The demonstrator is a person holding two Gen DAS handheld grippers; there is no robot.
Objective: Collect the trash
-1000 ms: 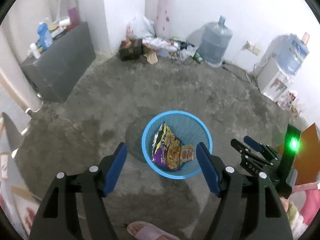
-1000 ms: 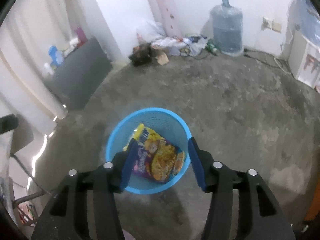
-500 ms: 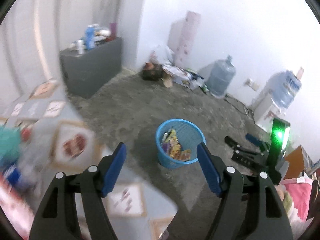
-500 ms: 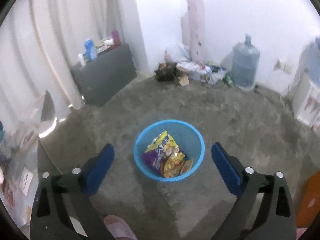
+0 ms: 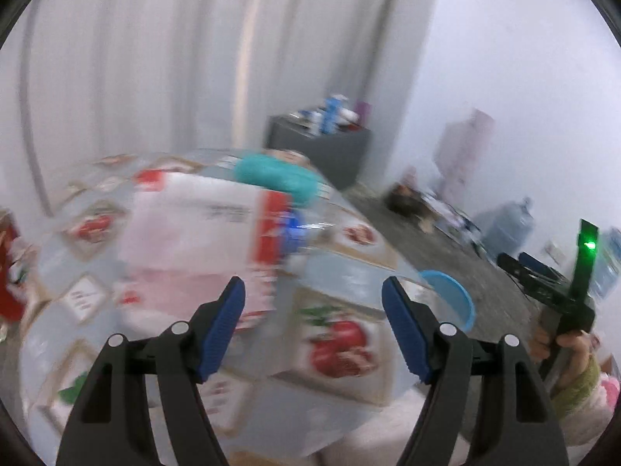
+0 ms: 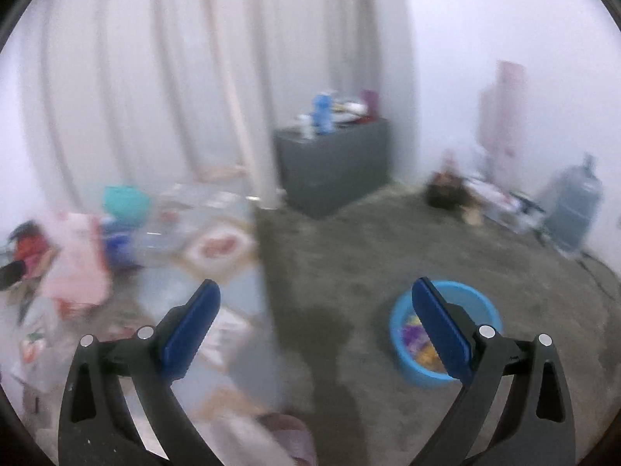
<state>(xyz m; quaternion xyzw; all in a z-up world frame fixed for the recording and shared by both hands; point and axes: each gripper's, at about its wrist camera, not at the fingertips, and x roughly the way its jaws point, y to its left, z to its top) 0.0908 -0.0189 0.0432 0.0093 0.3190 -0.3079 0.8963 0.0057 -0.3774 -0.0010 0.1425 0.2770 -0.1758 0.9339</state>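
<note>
Both views are motion-blurred. My left gripper (image 5: pixel 313 303) is open and empty above a table with a fruit-print cover (image 5: pixel 341 334). On the table lie a pink and white packet with red edges (image 5: pixel 194 240) and a teal object (image 5: pixel 277 178). The blue trash basket (image 5: pixel 452 297) peeks out past the table's right edge. My right gripper (image 6: pixel 316 310) is open and empty; the basket (image 6: pixel 403 326), holding snack wrappers, sits on the floor behind its right finger. The table (image 6: pixel 217 248) with the pink packet (image 6: pixel 77 260) lies to its left.
A dark grey cabinet (image 6: pixel 333 163) with bottles on top stands by the white curtain. Clutter and a water jug (image 6: pixel 574 206) lie along the far wall. My right gripper's body with a green light (image 5: pixel 582 272) shows at the left view's right edge.
Both grippers have swung left and up, away from the basket toward the table. The right gripper's jaws opened wide about a second ago and stay open.
</note>
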